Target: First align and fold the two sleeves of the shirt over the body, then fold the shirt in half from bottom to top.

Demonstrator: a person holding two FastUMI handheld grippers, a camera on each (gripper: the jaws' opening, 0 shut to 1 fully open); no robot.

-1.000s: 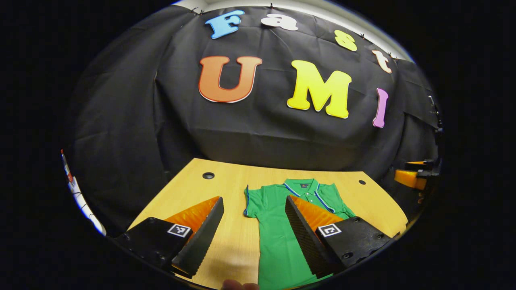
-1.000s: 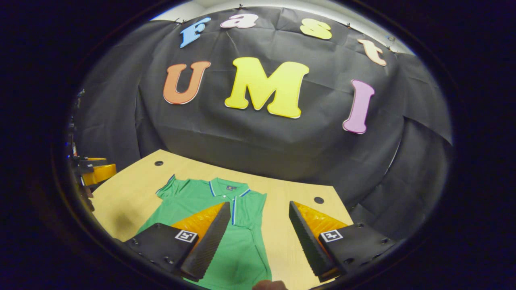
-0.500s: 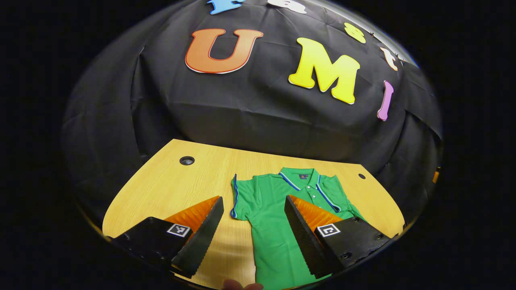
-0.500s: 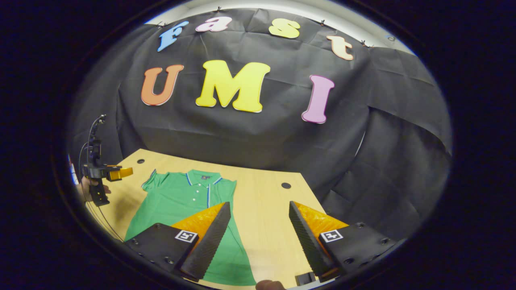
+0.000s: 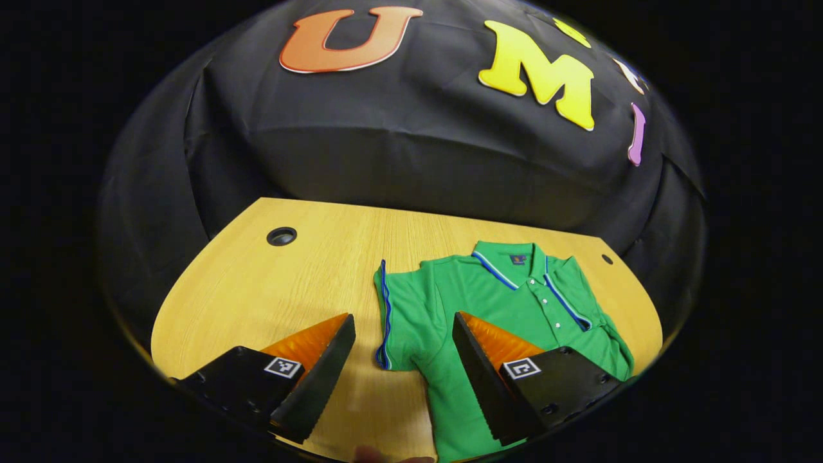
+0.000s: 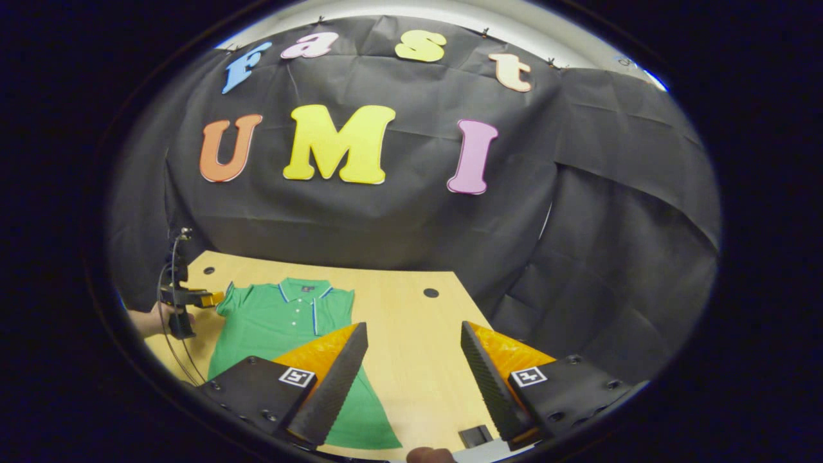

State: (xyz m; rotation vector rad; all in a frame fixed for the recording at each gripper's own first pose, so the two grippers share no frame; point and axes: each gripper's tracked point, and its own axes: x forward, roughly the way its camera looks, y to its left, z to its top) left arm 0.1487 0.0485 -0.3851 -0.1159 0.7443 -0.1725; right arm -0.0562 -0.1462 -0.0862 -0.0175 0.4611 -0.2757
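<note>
Green short-sleeved polo shirt with blue-and-white trim on collar and placket [image 5: 488, 308] lies flat, front up, on the light wood-grain tabletop [image 5: 289, 283], collar toward the black cloth back wall [image 5: 398, 148], hem toward the near edge. In the left gripper view the shirt's blue-edged sleeve [image 5: 392, 321] is spread flat on the wood, not folded over the body; the opposite sleeve at the far side of the shirt looks slightly rumpled, can't tell how it lies. Left gripper [image 5: 402, 350] sits above the near part of the shirt: jaws wide apart, nothing between them, one finger over the shirt body, the other over bare wood just beside the sleeve, sleeve cuff showing in the gap. Contact with the fabric can't be told. In the right gripper view the shirt [image 6: 283, 321] is off to one side; right gripper [image 6: 415, 360] is also wide apart and empty, one finger overlapping the shirt's lower side edge, the other over bare tabletop [image 6: 411, 334]. Same view shows the left gripper [image 6: 209, 298] beside the shirt's far sleeve, held by a hand [image 6: 164, 315] with a cable hanging from it. Two round dark holes in the tabletop beyond the shirt's collar, one each side [image 5: 281, 236] [image 5: 607, 259]. A small dark block [image 6: 477, 435] sits at the near table edge, well apart from the shirt.
</note>
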